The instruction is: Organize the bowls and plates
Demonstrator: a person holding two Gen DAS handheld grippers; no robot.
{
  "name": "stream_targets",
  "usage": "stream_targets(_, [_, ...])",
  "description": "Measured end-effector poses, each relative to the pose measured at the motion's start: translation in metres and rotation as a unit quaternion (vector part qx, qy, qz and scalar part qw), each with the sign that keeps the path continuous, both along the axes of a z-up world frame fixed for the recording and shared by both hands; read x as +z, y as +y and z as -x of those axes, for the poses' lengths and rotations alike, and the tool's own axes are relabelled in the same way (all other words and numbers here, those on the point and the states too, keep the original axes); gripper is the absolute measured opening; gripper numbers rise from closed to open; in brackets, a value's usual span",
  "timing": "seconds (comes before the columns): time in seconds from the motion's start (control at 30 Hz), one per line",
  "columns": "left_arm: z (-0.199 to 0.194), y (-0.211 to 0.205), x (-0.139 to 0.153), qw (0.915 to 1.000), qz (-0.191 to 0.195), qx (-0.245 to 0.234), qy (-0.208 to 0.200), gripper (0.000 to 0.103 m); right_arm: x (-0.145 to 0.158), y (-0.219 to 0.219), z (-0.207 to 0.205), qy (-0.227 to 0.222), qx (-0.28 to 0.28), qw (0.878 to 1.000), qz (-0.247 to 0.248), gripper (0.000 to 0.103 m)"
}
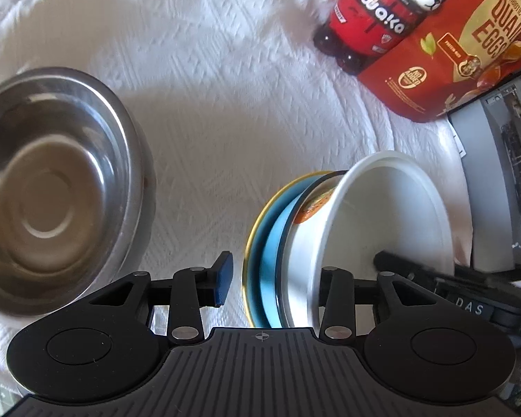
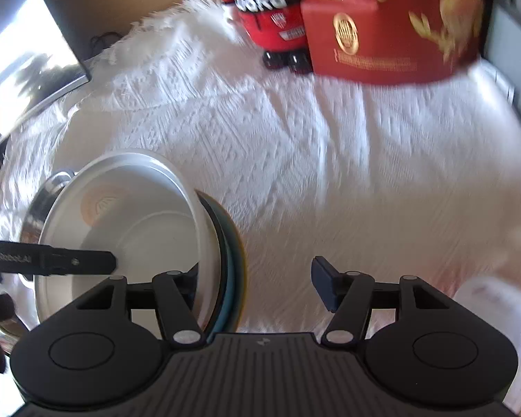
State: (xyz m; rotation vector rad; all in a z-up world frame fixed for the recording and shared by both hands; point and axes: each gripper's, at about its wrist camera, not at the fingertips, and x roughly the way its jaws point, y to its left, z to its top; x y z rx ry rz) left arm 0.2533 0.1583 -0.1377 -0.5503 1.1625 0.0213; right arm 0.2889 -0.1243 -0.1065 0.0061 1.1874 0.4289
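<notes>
While the left gripper [image 1: 271, 279] straddled the tilted white bowl [image 1: 382, 215] and blue plate [image 1: 260, 243], its jaws stood apart, seemingly not pressing; a steel bowl [image 1: 52, 187] sat left on the white cloth [image 1: 225, 104]. From the right gripper [image 2: 257, 283], jaws stood open, one inside the bowl, the other clear.

White textured cloth [image 1: 225, 104] covers the surface; on it rest a steel bowl [image 1: 52, 187], red bottle [image 1: 375, 17], red bag [image 1: 434, 69].
</notes>
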Motion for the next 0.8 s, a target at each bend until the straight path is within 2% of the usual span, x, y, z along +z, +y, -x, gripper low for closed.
stream_targets(0.13, [0.001, 0.003, -0.005, 0.9997, 0.023, -0.006, 0.003, 0.04, -0.017, 0.002, 0.004, 0.057, -0.013, 0.997, -0.046, 0.06])
stream_targets(0.23, [0.001, 0.001, -0.007, 0.9988, 0.046, -0.02, 0.002, 0.043, -0.026, 0.009, 0.009, 0.071, -0.023, 0.996, -0.048, 0.06])
stream_targets(0.33, [-0.002, -0.005, -0.006, 0.9986, 0.037, -0.037, 0.001, 0.047, -0.032, 0.012, 0.01, 0.081, -0.039, 0.994, -0.066, 0.061])
stream_targets(0.43, [-0.006, -0.012, -0.006, 0.9982, 0.029, -0.052, 0.004, 0.057, -0.037, 0.015, 0.01, 0.095, -0.051, 0.991, -0.084, 0.061])
stream_targets(0.6, [-0.009, -0.019, -0.007, 0.9981, 0.011, -0.059, 0.009, 0.058, -0.037, 0.014, 0.01, 0.102, -0.054, 0.99, -0.084, 0.061])
stream_targets(0.8, [-0.011, -0.014, -0.009, 0.9975, 0.028, -0.064, 0.011, 0.057, -0.039, 0.017, 0.01, 0.115, -0.047, 0.988, -0.088, 0.061])
